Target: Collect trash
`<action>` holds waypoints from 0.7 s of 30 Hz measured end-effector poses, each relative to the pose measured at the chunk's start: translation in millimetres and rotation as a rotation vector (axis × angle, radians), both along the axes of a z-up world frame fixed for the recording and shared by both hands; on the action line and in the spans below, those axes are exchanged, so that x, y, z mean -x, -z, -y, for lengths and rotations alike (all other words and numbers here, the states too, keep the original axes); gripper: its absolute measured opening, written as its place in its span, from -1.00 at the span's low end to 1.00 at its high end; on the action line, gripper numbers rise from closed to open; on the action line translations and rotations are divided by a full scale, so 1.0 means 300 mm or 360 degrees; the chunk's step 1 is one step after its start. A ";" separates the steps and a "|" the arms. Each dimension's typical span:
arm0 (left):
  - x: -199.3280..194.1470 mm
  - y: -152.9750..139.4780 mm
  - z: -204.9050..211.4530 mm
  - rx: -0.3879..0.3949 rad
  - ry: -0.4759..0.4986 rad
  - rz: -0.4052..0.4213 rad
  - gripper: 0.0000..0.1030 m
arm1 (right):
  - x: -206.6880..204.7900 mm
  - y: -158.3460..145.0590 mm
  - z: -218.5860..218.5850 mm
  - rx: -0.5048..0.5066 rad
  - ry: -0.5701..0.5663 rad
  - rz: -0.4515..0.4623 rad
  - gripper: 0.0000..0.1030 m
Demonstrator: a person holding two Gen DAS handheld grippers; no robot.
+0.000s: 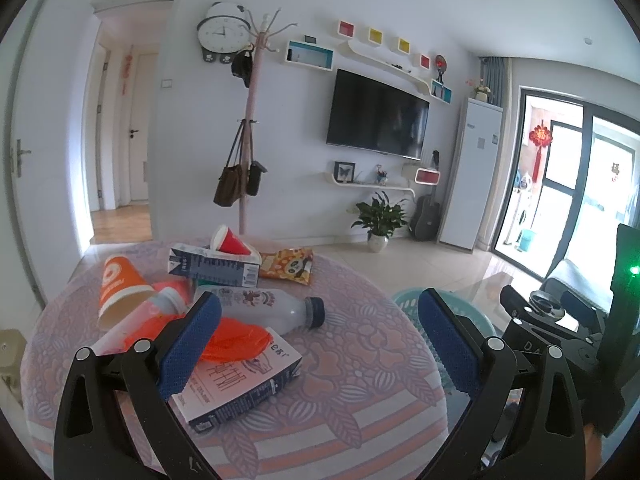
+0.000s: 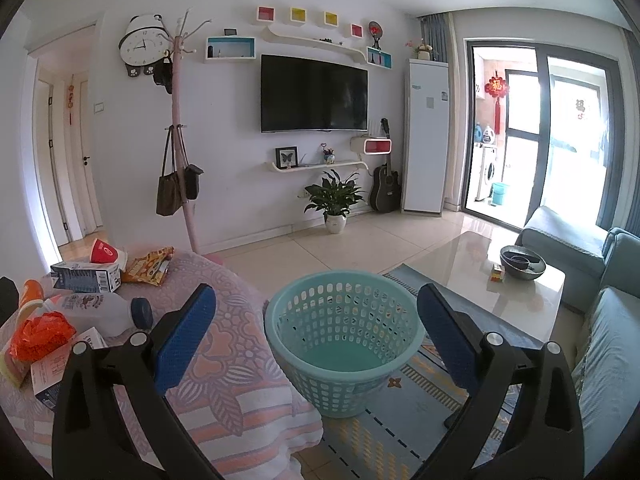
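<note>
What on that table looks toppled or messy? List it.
The table holds a jumble: the orange paper cup lies on its side, the white bottle lies flat across a carton, and a crumpled orange bag sits among them. The teal basket looks empty. Both claws are open.

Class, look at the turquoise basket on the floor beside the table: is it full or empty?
Empty. The right wrist view looks down into the basket and shows its bare bottom, with no trash inside.
</note>
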State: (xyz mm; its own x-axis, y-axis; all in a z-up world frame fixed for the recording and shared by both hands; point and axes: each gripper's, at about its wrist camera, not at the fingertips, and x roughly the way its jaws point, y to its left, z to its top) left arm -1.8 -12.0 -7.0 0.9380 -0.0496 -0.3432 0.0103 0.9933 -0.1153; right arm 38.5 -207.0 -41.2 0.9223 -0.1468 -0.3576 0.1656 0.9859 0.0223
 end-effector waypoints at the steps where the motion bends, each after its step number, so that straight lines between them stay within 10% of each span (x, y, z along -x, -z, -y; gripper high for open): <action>1: -0.001 0.001 0.005 0.0000 0.0001 0.0000 0.85 | -0.001 0.000 -0.001 0.0002 0.0000 -0.0001 0.85; 21: 0.009 -0.011 0.012 0.0010 0.0000 -0.0005 0.85 | 0.015 -0.004 -0.011 0.0034 -0.0001 0.0009 0.85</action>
